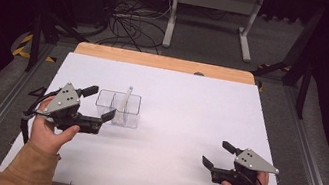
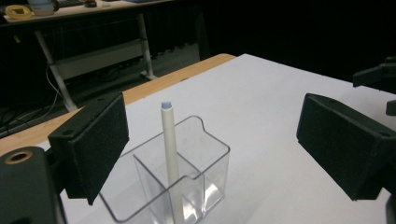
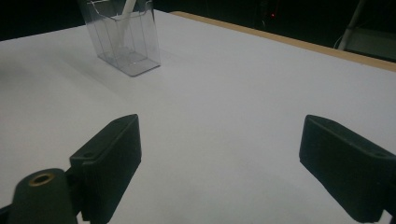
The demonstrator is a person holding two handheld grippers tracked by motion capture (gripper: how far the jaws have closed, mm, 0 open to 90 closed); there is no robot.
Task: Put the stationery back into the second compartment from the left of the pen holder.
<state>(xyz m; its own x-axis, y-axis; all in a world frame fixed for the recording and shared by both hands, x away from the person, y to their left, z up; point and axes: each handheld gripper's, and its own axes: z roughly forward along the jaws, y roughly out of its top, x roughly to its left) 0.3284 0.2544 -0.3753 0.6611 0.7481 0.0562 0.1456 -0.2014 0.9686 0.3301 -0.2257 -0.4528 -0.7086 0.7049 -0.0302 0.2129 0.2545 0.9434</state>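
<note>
Your left gripper (image 1: pixel 100 103) is sitting right beside the clear two-compartment holder (image 1: pixel 118 108), jaws spread wide w/ nothing between them. The white pen (image 2: pixel 170 148) stands upright-ish in the holder, leaning a bit, tip up, in the compartment on the right in the high view. Your right gripper (image 1: pixel 218 154) is well apart, over bare white tabletop (image 1: pixel 191 102) near the front right, jaws also released, holding nothing.

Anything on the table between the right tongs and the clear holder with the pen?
Nothing. In the right gripper view, bare white table runs from the open right tongs to the clear holder with the pen; the high view agrees.
</note>
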